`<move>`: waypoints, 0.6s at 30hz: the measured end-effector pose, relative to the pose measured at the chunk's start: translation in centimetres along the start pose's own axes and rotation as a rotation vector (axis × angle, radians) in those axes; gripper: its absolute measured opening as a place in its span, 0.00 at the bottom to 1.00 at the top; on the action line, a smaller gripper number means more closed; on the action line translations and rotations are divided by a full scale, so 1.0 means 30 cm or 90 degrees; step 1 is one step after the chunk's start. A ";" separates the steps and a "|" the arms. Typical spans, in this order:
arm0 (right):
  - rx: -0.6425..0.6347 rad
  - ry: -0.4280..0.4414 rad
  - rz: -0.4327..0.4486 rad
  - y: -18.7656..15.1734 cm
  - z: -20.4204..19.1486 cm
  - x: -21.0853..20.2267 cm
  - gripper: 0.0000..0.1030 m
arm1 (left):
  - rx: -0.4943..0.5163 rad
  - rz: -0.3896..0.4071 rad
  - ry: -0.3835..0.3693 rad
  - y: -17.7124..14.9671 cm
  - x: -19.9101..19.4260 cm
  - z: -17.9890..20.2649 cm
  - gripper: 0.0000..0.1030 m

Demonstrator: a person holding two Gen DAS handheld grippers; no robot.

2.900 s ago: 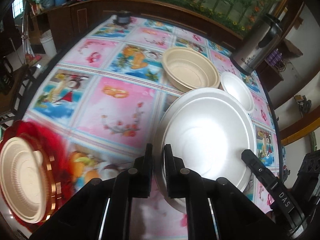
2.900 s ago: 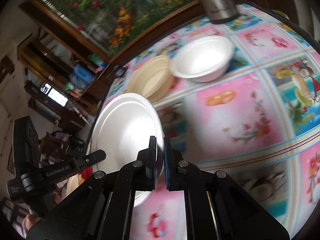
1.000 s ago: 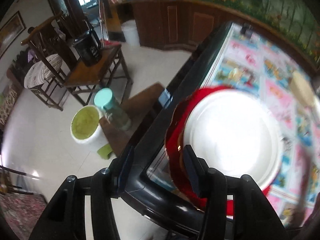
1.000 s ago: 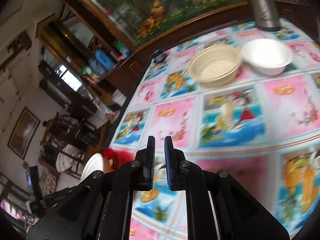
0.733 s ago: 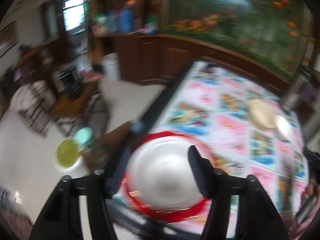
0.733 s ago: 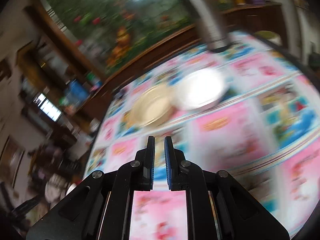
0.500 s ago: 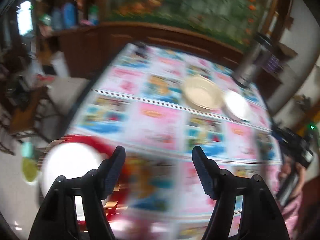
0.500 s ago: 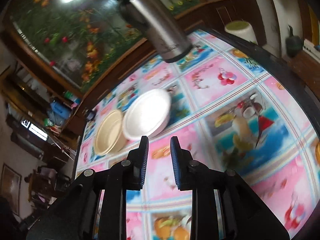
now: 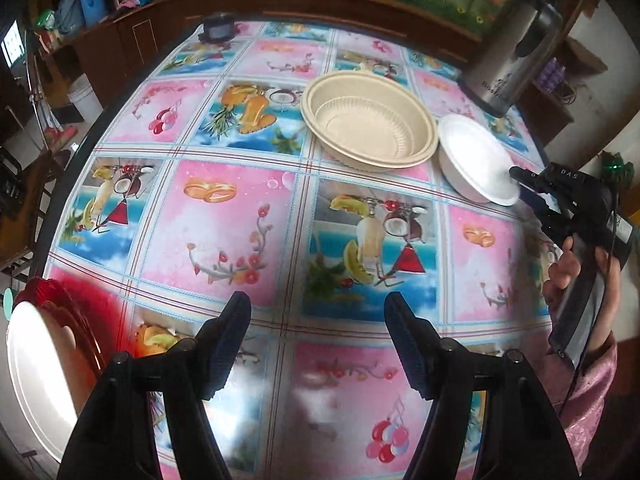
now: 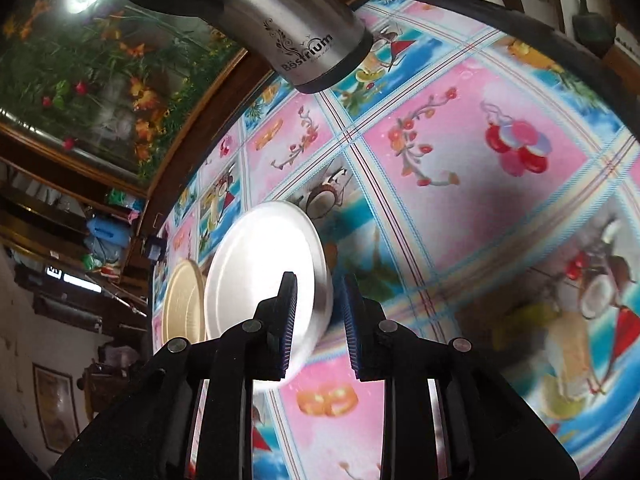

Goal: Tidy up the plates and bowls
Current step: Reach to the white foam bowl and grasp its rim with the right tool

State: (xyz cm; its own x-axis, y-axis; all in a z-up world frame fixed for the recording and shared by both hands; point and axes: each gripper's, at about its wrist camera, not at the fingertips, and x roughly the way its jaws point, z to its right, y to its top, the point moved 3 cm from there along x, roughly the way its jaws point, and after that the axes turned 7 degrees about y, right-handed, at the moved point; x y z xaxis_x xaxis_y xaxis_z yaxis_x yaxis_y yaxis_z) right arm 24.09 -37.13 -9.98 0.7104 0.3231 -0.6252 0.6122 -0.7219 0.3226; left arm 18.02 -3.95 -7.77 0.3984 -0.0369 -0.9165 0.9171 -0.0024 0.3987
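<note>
R tongs [image 10: 318, 320] spread astride white bowl [image 10: 260, 276] rim; L tongs [image 9: 318, 344] wide.

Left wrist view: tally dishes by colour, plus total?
White: 2, the white plate on the red tray and the white bowl.
Beige: 1, the beige bowl.
Red: 1, the tray itself.
Total: 4.
</note>
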 end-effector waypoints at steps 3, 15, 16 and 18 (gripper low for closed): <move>0.009 -0.015 -0.008 0.007 0.001 0.045 0.21 | -0.003 -0.008 -0.002 0.005 0.014 -0.008 0.67; 0.012 -0.067 -0.025 -0.021 0.027 0.042 0.08 | 0.006 -0.021 -0.023 0.004 0.014 0.010 0.67; 0.006 -0.068 -0.028 -0.029 0.028 0.034 0.08 | 0.007 -0.020 -0.026 0.003 0.013 0.014 0.67; -0.014 -0.067 -0.040 -0.065 0.025 0.001 0.08 | 0.005 -0.026 -0.037 0.003 0.014 0.022 0.67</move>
State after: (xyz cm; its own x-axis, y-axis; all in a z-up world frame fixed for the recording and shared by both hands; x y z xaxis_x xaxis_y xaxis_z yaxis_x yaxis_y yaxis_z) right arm 22.67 -36.16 -11.16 0.6305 0.3008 -0.7156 0.6633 -0.6876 0.2954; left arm 18.25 -4.63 -8.10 0.3587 -0.0945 -0.9287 0.9323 -0.0131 0.3614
